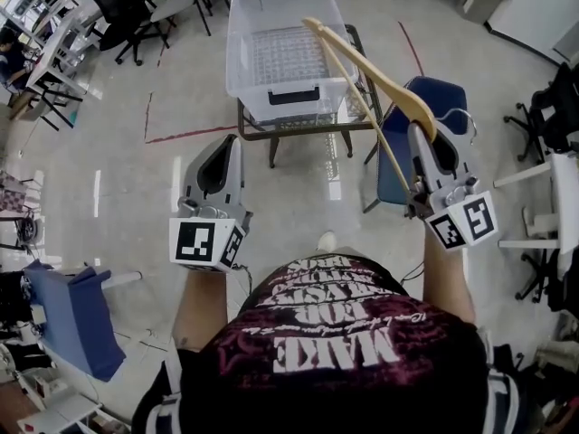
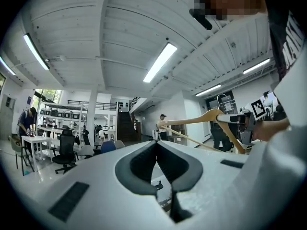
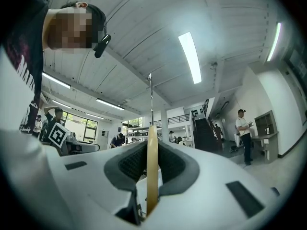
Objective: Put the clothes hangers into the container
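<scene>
While your right gripper (image 1: 427, 138) is clamped on the hanger (image 1: 380, 75), its long axis slants ahead and left of the jaws, toward the bin (image 1: 237, 52); that hand carries the move. Your left gripper (image 1: 222, 147) is closed on nothing.

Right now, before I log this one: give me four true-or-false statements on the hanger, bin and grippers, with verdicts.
1. The right gripper is shut on the hanger. True.
2. The left gripper holds a second hanger. False: its jaws are together with nothing between them.
3. The hanger lies in the bin. False: it is held up in the air, and no hanger shows in the bin.
4. The bin stands on a small table. True.
</scene>
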{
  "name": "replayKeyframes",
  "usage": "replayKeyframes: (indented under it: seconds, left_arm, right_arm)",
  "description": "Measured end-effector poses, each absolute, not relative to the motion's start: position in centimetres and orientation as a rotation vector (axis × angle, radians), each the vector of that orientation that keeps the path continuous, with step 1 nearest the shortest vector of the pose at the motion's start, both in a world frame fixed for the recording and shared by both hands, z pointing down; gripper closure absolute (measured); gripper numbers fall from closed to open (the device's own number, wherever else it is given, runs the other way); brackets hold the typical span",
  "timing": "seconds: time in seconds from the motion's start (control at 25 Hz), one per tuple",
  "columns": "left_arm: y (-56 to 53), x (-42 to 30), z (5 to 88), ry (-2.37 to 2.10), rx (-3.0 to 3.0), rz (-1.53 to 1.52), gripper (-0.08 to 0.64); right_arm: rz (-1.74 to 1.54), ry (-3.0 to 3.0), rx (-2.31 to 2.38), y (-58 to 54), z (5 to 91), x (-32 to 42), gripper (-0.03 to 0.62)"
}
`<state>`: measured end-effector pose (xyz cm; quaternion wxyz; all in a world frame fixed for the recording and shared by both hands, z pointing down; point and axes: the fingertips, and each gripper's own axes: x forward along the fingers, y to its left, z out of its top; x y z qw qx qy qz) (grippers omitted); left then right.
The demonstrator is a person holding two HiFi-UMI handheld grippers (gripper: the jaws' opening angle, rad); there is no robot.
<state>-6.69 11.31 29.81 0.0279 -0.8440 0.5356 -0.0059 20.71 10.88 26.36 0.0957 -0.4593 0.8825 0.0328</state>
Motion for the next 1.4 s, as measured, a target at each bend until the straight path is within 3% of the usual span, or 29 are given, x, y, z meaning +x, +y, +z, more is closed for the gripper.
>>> replayKeyframes:
  seconds: [0.32, 1.4]
  left_arm:
    - [8.0, -2.6, 29.8, 1.689, -2.558, -0.057, 0.554]
    - [1.5, -3.7, 32.3, 1.674, -2.650, -0.064, 0.554]
  right_arm:
    - [0.032, 2.656, -1.251, 6.1, 27.4, 23.7, 0.531]
    - [0.004, 2.648, -1.283, 1.2, 28.3, 22.4, 0.531]
